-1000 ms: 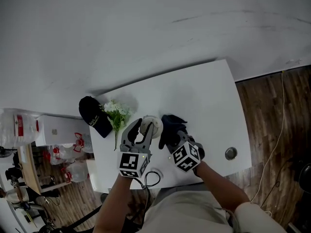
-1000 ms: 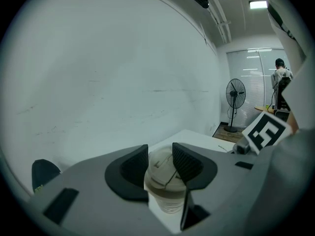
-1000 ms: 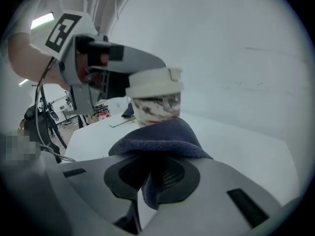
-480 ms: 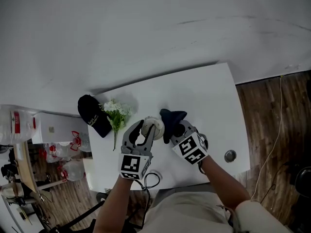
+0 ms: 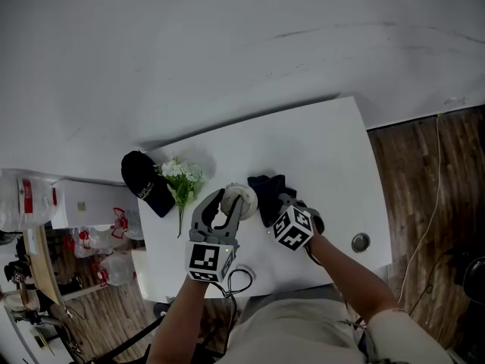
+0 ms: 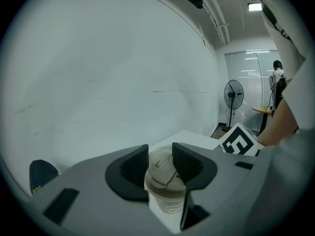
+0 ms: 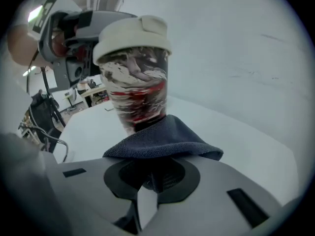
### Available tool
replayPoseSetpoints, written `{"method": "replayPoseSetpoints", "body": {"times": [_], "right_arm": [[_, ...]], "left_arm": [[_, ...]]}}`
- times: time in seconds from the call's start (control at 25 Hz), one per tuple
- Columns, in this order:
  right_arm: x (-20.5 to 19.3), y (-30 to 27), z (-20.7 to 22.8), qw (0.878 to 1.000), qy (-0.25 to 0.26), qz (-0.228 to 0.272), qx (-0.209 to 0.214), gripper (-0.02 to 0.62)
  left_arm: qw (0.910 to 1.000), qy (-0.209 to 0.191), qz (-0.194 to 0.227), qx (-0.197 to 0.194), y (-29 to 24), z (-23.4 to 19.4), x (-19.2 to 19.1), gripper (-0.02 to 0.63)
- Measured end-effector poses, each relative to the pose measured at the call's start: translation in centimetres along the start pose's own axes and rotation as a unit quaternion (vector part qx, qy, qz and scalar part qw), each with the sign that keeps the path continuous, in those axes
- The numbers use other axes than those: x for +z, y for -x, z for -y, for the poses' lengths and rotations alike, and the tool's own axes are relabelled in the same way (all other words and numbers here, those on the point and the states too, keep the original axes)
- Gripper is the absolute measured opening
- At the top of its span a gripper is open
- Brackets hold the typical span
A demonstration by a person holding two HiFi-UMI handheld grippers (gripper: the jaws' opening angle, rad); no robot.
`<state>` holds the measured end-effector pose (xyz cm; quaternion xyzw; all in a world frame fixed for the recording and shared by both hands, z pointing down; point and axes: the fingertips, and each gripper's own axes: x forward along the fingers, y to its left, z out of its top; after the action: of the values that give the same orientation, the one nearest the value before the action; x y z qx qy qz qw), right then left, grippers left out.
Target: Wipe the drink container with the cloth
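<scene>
Left gripper [image 6: 160,162] clamps cup [image 7: 138,82], right gripper [image 7: 152,181] cloth [image 7: 165,139]; cap [image 5: 146,180], flowers [image 5: 182,177] nearby.

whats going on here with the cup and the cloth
A person works at a white table with a hand-held gripper in each hand. The left hand-held gripper is clamped on a lidded drink cup near its lid, holding it upright. The right hand-held gripper is shut on a dark blue cloth, whose fold looks pressed to the cup's lower side. Wiping seems under way.
</scene>
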<state>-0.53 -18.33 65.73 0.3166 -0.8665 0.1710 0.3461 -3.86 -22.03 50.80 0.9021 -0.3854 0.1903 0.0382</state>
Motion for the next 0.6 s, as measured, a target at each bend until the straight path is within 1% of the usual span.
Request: {"method": "replayPoseSetpoints", "body": {"times": [0.12, 0.2, 0.28, 0.36, 0.48, 0.6], "right_arm": [[1.1, 2.4, -1.9, 0.998, -0.037, 0.034, 0.024, 0.061], [2.9, 4.3, -2.9, 0.997, -0.038, 0.062, 0.025, 0.061], [4.9, 6.0, -3.8, 0.996, -0.030, 0.081, 0.024, 0.061], [6.0, 7.1, -4.2, 0.996, -0.014, 0.079, 0.023, 0.063], [6.4, 7.6, -3.6, 0.998, 0.013, 0.058, 0.024, 0.063], [6.3, 7.7, -2.5, 0.998, 0.027, 0.049, 0.005, 0.063]], "left_arm": [[1.0000, -0.001, 0.000, -0.001, -0.1, 0.1, 0.1, 0.164], [0.9999, -0.008, 0.005, -0.003, -0.2, 0.2, 0.3, 0.164], [1.0000, -0.006, 0.002, -0.003, 0.0, 0.2, 0.1, 0.164], [1.0000, 0.000, -0.006, -0.003, 0.1, 0.2, -0.3, 0.164], [0.9999, -0.010, 0.006, -0.011, -0.2, 0.2, 0.2, 0.163], [0.9999, -0.010, 0.010, -0.010, -0.1, 0.3, 0.2, 0.163]]}}
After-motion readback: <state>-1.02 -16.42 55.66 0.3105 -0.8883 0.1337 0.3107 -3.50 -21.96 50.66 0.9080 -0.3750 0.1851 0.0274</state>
